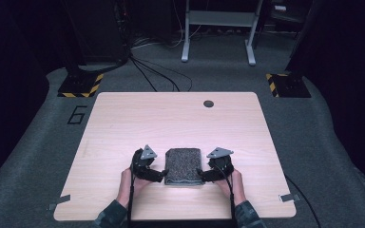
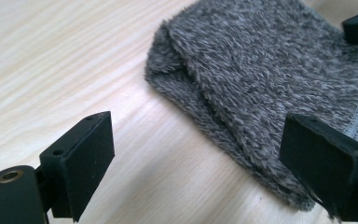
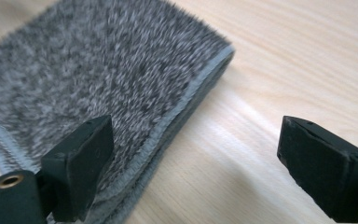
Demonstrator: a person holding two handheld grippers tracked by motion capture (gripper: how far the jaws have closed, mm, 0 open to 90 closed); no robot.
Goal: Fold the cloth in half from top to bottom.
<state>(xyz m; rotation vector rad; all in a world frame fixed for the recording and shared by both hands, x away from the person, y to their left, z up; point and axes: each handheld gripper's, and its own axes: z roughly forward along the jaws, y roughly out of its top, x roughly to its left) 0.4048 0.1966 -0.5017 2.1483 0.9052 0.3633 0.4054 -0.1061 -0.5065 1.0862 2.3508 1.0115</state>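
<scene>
A folded grey fluffy towel [image 1: 184, 166] lies flat on the wooden table [image 1: 171, 118] near its front edge. My left gripper [image 1: 162, 175] sits at the towel's near left corner and my right gripper [image 1: 202, 175] at its near right corner, each held by a hand. In the left gripper view the towel [image 2: 261, 70] shows its folded layers; the left gripper [image 2: 205, 172] is open, one jaw over bare wood and one over the towel's edge. In the right gripper view the right gripper [image 3: 200, 172] is open, straddling the hemmed edge of the towel [image 3: 98, 79]. Neither gripper's pads press on the cloth.
A dark round hole [image 1: 208, 103] sits near the table's far edge. Tape tabs mark the front corners [image 1: 58, 202]. Stand bases with yellow-black stripes [image 1: 81, 85] rest on the grey floor behind the table, with cables and a white frame [image 1: 218, 28] beyond.
</scene>
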